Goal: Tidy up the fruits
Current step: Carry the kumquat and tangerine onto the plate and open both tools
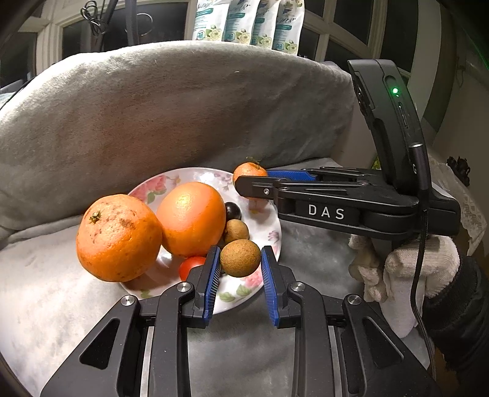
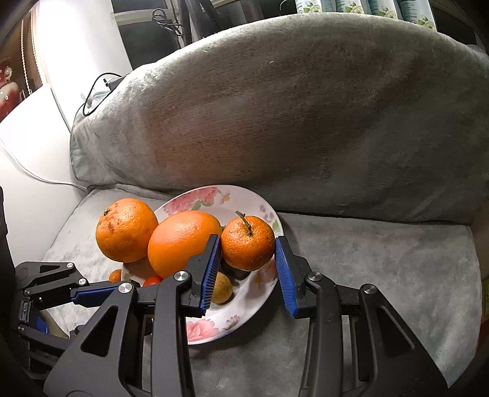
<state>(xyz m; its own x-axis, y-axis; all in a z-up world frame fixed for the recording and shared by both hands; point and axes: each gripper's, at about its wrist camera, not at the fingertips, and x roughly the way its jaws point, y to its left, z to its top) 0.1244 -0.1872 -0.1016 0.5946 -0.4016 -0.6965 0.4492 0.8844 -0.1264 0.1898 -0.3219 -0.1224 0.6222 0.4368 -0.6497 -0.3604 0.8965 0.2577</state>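
Observation:
A floral plate (image 1: 269, 220) (image 2: 214, 323) sits on a grey cushion seat. It holds a large smooth orange (image 1: 192, 218) (image 2: 180, 241), a dark grape (image 1: 233, 210), brown longans (image 1: 240, 258) (image 1: 236, 231) and a red cherry tomato (image 1: 191, 265). A rough orange (image 1: 117, 236) (image 2: 125, 229) leans at the plate's left rim. My left gripper (image 1: 240, 265) is open around the front longan. My right gripper (image 2: 248, 253) (image 1: 250, 180) is open, its pads on either side of a stemmed tangerine (image 2: 247, 242) (image 1: 248, 169) above the plate.
A big grey cushion (image 1: 171, 122) (image 2: 290, 116) stands right behind the plate. Flower-printed packs (image 1: 247, 21) line the window sill behind it. A white wall and cables (image 2: 91, 94) are at the left. A gloved hand (image 1: 409, 268) holds the right gripper.

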